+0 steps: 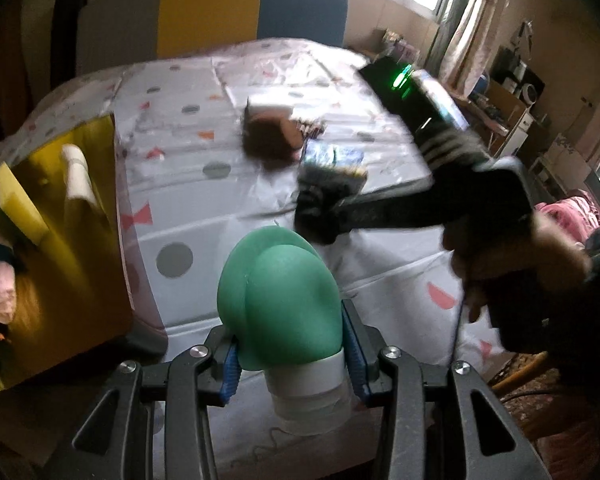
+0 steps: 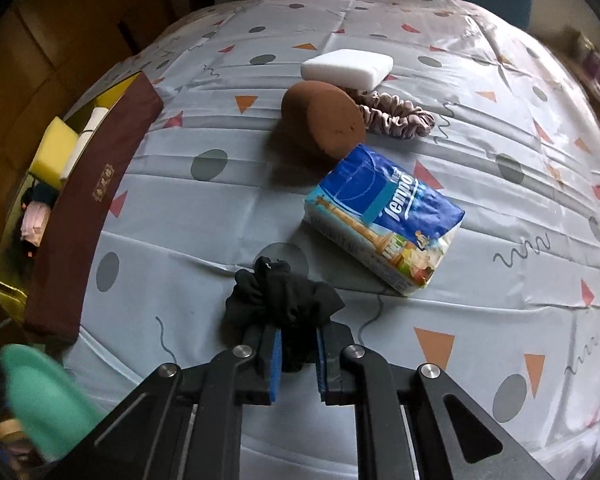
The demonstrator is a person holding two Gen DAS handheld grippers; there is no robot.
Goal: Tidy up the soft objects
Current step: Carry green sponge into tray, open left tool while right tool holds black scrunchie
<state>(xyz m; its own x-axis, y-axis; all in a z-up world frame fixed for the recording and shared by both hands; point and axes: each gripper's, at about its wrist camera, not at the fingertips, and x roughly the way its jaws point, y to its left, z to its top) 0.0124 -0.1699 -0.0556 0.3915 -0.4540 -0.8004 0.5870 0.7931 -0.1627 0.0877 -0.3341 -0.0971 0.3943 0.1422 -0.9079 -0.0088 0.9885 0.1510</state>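
- Left gripper [image 1: 290,356]: jaws pinching the white cylindrical base of a green foam mushroom-shaped object [image 1: 278,296], one pad on each side; rounded green head projecting ahead of the jaws, clear of the table [image 1: 220,200]. Grip low on the firmer white base probably chosen to avoid crushing the soft head.
- Right gripper [image 2: 298,364]: jaws pressed together on a crumpled black fabric bundle [image 2: 282,296], most of the cloth bunched just ahead of the pads and resting on the patterned grey tablecloth [image 2: 180,216]. Steep downward approach suits gathering limp cloth from a flat surface.
- Ahead and right of the right jaws, near: blue-and-white soft tissue pack [image 2: 384,216], lying flat.
- Further ahead: brown round sponge puff [image 2: 320,120], tilted against the tissue pack; beyond it, touching, a beige ruffled fabric scrunchie [image 2: 396,118] and a white rectangular foam block [image 2: 348,66].
- Left of both jaws: open dark-red box with gold lining [image 2: 96,192] at the table edge, already holding a yellow sponge block [image 2: 56,152], a white roll and pink and dark soft items; judged the collection point.
- Judged status: two items gripped, four loose on the table, sorting partly complete.
- Caution: left wrist view blurred, so the right arm's detail is unclear there.
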